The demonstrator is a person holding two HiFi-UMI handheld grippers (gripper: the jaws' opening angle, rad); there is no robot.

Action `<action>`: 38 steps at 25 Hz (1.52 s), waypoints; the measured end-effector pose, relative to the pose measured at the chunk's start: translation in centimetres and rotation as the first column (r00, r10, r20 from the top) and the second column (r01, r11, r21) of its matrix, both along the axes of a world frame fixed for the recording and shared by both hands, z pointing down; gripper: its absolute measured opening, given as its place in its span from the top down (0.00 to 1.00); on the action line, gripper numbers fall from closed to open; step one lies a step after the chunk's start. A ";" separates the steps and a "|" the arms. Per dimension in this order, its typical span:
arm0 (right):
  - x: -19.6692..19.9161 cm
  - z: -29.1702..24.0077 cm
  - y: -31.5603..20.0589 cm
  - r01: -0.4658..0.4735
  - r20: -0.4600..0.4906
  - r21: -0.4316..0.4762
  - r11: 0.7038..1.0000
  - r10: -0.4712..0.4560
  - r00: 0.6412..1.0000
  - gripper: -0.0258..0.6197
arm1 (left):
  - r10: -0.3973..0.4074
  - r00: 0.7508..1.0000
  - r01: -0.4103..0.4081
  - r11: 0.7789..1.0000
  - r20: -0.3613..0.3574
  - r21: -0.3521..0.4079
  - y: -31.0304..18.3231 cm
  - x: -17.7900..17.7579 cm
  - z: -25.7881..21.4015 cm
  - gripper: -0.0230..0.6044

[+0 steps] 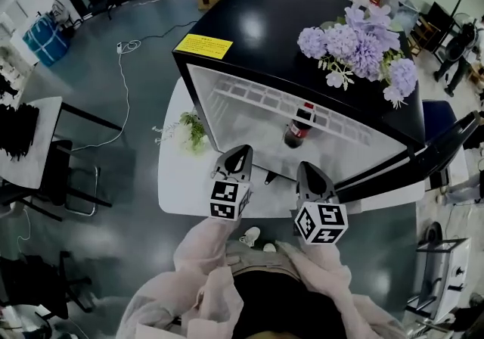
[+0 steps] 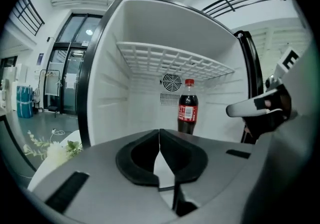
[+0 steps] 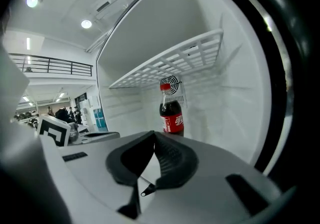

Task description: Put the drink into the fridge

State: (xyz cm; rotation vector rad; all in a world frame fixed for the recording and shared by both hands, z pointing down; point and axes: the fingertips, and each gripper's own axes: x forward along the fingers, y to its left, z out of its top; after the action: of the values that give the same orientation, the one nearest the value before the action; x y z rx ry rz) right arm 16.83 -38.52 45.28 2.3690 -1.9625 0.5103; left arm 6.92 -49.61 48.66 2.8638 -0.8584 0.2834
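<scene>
Seeing the drink [image 1: 299,127] standing upright in the fridge [image 1: 249,35], with left gripper [image 1: 243,150] and right gripper [image 1: 309,168] fingers both pinched together and empty, I'd ease the door [image 1: 423,154] shut gently.

My left gripper [image 2: 159,135] hides the base of the drink [image 2: 187,108]; print on the yellow sticker [image 1: 203,45], eleven o'clock in the head view, is unreadably small.
</scene>
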 end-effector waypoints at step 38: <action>0.7 -2.4 2.4 -0.049 -0.048 0.079 0.996 0.053 0.997 0.95 | -0.069 0.998 0.068 0.997 0.001 0.026 2.7 -5.6 -3.8 0.95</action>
State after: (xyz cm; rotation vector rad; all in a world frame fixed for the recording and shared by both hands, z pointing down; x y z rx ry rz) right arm 17.50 -36.11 42.88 2.4576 -1.9408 0.3790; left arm 1.34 -46.93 44.81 2.8515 -0.9655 0.2691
